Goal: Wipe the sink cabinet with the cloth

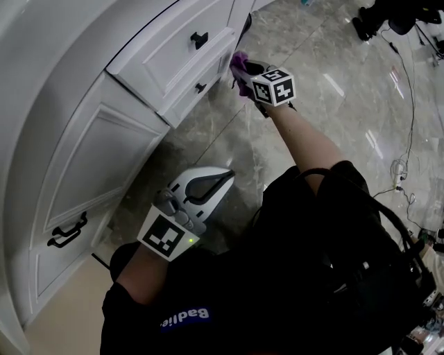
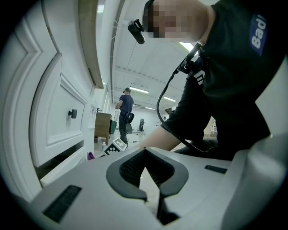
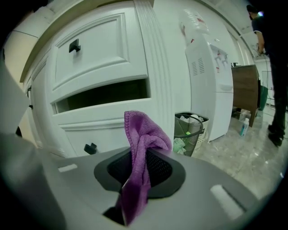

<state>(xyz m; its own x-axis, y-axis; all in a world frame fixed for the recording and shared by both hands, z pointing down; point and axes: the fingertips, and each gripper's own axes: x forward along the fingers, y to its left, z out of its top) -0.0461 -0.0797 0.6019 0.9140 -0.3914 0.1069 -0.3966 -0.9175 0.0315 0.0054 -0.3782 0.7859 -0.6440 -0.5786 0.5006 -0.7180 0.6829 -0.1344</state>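
Note:
The white sink cabinet (image 1: 132, 132) fills the left of the head view, with black-handled drawers (image 1: 187, 48) and a door. My right gripper (image 1: 244, 75) is shut on a purple cloth (image 1: 238, 64), held at the corner of the lower drawer front. In the right gripper view the cloth (image 3: 140, 134) stands up out of the shut jaws (image 3: 144, 157), just short of the white drawer fronts (image 3: 103, 54). A dark gap (image 3: 103, 95) shows between the two drawers. My left gripper (image 1: 225, 175) hangs lower, beside the cabinet door, jaws shut (image 2: 145, 150) and holding nothing.
A wire waste bin (image 3: 191, 130) and a white water dispenser (image 3: 209, 76) stand past the cabinet's end. Grey marble floor (image 1: 347, 104) lies to the right, with cables (image 1: 406, 159) and dark equipment (image 1: 388, 17) farther off. A person (image 2: 126, 112) stands in the distance.

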